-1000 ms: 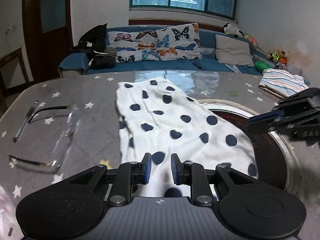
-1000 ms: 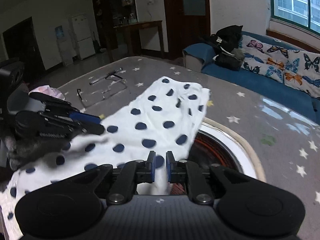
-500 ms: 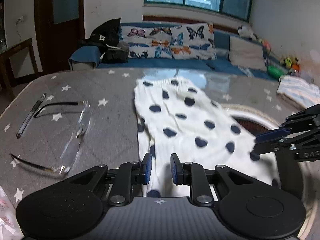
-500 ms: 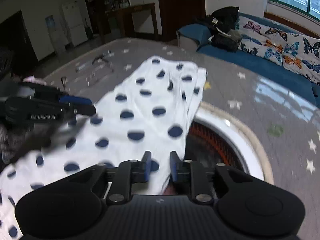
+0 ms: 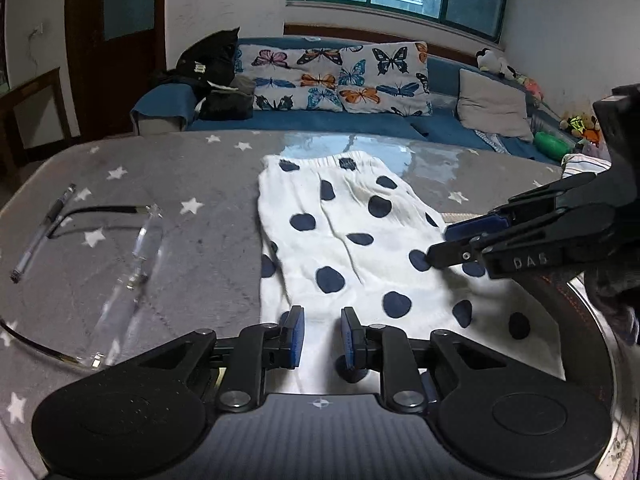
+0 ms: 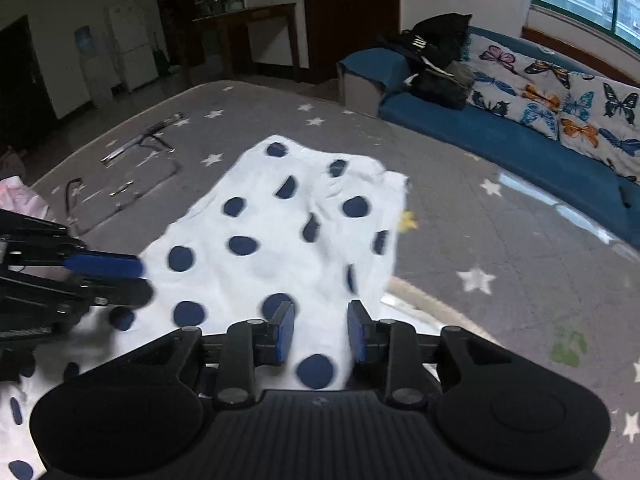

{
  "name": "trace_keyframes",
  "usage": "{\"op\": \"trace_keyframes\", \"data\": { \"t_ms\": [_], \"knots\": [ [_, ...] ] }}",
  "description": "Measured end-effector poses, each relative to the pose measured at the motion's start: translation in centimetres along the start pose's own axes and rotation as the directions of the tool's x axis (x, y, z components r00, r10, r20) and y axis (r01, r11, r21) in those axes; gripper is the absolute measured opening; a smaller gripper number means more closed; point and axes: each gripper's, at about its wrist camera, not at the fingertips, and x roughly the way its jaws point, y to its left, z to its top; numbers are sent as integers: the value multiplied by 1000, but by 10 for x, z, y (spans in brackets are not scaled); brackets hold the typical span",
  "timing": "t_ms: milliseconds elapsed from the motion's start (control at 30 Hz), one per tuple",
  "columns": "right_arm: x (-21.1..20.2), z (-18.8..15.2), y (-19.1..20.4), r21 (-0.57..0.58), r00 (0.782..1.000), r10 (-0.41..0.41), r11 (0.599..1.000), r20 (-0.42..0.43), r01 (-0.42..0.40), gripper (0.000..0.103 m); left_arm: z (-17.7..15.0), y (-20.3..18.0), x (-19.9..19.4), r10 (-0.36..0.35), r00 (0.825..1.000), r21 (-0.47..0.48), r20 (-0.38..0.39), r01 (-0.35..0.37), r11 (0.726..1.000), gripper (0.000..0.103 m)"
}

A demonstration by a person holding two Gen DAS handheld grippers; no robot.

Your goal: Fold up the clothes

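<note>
A white garment with dark blue dots (image 5: 352, 240) lies spread on the grey star-patterned table (image 5: 180, 184), its elastic waistband at the far end. My left gripper (image 5: 320, 336) sits low over the garment's near edge, its fingers partly open with cloth showing in the gap. My right gripper (image 6: 320, 328) hovers over the garment's right side, fingers open, a dotted fold lying between and below them. In the left wrist view the right gripper (image 5: 460, 244) reaches in from the right above the cloth. In the right wrist view the left gripper (image 6: 120, 276) comes in from the left.
A pair of clear glasses (image 5: 132, 248) and a pen (image 5: 40, 236) lie on the table's left side. A round inset burner (image 5: 560, 292) lies partly under the garment's right side. A folded striped cloth (image 5: 584, 168) rests at the far right. A blue sofa (image 5: 340, 120) stands behind the table.
The right gripper's fingers have spread from nearly shut on the cloth to open. The garment has settled flatter on the table. The left gripper's gap is about the same.
</note>
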Motion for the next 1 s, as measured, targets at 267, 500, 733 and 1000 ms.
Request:
{"op": "trace_keyframes", "data": {
  "t_ms": [267, 500, 733, 1000],
  "knots": [
    [2, 23, -12, 44, 999, 0, 999, 54, -2, 52, -14, -3, -38, -47, 999, -9, 15, 47, 999, 29],
    [23, 48, -27, 120, 997, 4, 993, 76, -13, 58, -47, -15, -80, -91, 996, -4, 11, 91, 996, 34],
    [47, 61, -33, 140, 998, -25, 990, 65, 16, 63, -71, -20, -108, -114, 993, -75, 5, 115, 991, 44],
    [59, 61, -39, 171, 996, -42, 985, 80, 28, 48, -77, -23, -114, -110, 994, -96, -1, 110, 989, 56]
  ]
}}
